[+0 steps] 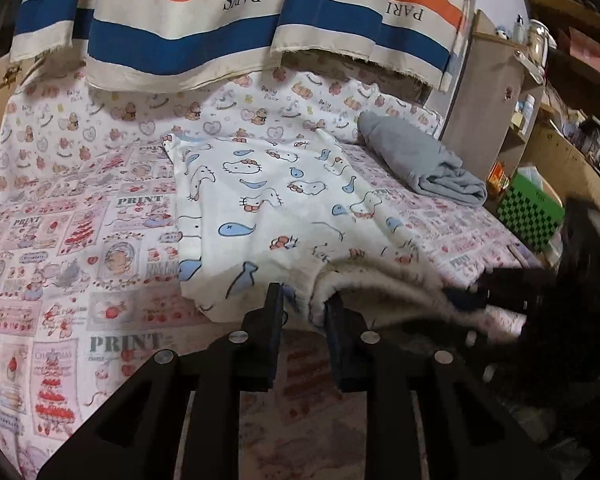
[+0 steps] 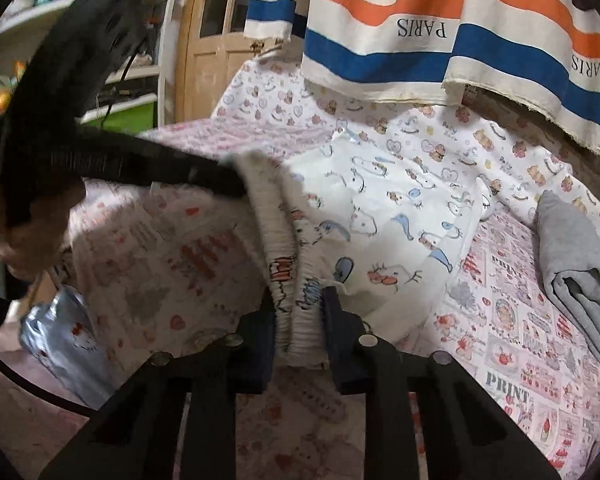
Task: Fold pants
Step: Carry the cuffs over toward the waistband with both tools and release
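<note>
Indoors, pants (image 1: 268, 200) on patterned bedsheet (image 1: 80, 240), striped cloth (image 1: 180, 32) behind

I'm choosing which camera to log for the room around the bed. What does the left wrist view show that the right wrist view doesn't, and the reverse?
Only the left wrist view shows the shelves with jars and the green checkered box. Only the right wrist view shows the wooden door and the person's hand. Both show the cartoon-print pants, with each hand-held gripper, left and right, shut on the waistband, the folded gray cloth and the striped hanging fabric.
</note>
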A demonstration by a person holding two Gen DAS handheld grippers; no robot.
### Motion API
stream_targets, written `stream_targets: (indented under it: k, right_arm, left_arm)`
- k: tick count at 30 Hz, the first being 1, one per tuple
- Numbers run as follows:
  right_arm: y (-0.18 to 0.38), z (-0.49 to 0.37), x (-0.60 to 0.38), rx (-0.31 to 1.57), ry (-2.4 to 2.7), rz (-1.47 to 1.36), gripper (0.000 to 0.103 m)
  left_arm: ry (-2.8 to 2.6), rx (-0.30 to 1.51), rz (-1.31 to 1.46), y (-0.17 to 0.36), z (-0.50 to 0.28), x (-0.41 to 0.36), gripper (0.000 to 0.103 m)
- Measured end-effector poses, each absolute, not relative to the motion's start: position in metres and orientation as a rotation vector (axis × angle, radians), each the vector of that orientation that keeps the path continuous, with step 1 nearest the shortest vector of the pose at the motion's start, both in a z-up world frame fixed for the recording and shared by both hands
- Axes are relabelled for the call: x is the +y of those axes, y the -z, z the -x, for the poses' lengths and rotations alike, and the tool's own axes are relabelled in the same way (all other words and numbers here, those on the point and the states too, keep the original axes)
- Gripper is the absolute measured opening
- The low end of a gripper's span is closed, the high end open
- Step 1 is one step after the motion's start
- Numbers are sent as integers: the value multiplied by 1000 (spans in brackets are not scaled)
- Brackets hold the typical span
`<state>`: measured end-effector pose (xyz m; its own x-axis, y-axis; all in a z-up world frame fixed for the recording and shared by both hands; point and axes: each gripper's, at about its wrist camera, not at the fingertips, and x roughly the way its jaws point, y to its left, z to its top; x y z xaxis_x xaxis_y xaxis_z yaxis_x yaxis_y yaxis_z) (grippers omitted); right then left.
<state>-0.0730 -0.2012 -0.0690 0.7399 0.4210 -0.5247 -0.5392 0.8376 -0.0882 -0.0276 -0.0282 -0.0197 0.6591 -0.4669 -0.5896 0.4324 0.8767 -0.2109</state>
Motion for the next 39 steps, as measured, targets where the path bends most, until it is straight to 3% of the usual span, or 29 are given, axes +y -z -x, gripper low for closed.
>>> stream_targets:
  k: [4,8,12,20,22,24,26,39]
  right_arm:
    - [61,65,-205,506,-546,218,20]
    - [48,58,-207,475,-533,219,19]
    - [36,47,-213,461,-557,199,19]
    - [22,15,-226,489,-667,146,19]
    - [19,9,-227,486,-677,142,19]
    - [17,4,-228,484,-676,140,19]
    - [15,-1,-229,481,-671,140,19]
    - [2,-74,-238,497,-585,105,19]
  left_arm:
    - [529,658,63,16,35,-21,28]
    - [526,580,34,5,48,-13,56]
    - [577,545,-44,-1,52,-12,71]
    - [633,644,-208,10,2,-33,74]
    - [652,669,-211,12,-12,-37,67]
    - [671,695,-202,13,-25,-41,31]
    - [684,708,-207,12,-33,-45,13]
    - [603,733,-198,1,-99,-54,11]
